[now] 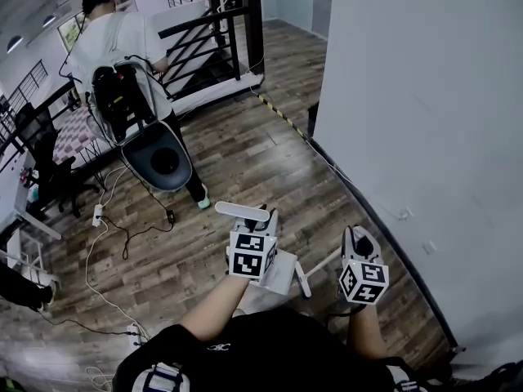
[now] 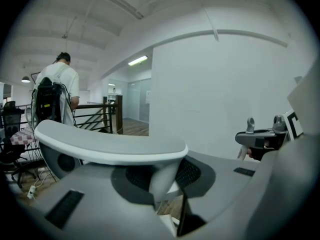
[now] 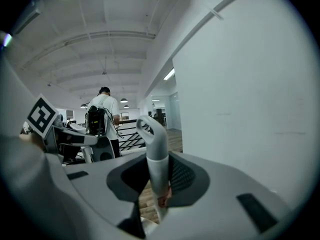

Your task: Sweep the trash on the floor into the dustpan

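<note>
Tools in hand, sweeping not yet under way, as I read it: my left gripper (image 1: 260,229) has its jaws pinched on the white stem under a wide, flat grey-and-white grip (image 2: 107,146), which I take to be the dustpan handle. My right gripper (image 1: 359,250) is clamped on a slim grey handle with a hanging loop at its tip (image 3: 152,139), most likely the broom. Both handles point up and away from me, and both tools are off the ground near my body. A white panel (image 1: 282,274) just under the left gripper may be the dustpan's body, though I cannot be sure. I see no trash on the floor (image 1: 245,153) in any view. My next move, then, calls for finding the litter, setting the pan's lip flat on the boards and drawing the bristles toward it. The floor is glossy wood-look plank. Yellow-and-black tape (image 1: 278,113) runs along it toward a white wall (image 1: 425,96) on my right. Loose cables (image 1: 122,227) trail at my left near an office chair (image 1: 41,162), a snag risk for the broom. Another person (image 1: 122,47) wearing a backpack stands by a black railing (image 1: 208,31), well apart from me.
</note>
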Demonstrator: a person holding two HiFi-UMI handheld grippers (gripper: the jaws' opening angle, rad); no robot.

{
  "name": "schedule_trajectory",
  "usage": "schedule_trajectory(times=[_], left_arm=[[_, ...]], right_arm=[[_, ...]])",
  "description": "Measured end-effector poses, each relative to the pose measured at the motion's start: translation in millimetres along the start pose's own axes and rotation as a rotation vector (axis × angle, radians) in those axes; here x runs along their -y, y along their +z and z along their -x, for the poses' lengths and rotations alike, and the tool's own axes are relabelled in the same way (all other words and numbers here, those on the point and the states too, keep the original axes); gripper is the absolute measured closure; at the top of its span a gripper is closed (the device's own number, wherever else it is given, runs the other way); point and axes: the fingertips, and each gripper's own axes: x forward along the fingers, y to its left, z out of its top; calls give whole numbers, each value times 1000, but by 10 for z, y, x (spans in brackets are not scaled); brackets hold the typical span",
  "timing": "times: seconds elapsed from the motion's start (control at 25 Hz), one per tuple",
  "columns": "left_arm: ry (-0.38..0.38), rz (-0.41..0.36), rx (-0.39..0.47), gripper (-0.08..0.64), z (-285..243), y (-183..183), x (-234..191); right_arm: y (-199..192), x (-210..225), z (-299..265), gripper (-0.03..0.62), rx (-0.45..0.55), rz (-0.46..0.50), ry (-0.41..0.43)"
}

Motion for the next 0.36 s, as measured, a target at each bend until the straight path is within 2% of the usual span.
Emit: schedule_trajectory(times=[0.36], left_arm=[[5, 7, -27, 469, -140, -109, 32]], right_arm=[[-46, 97, -57, 503, -15, 16, 8]])
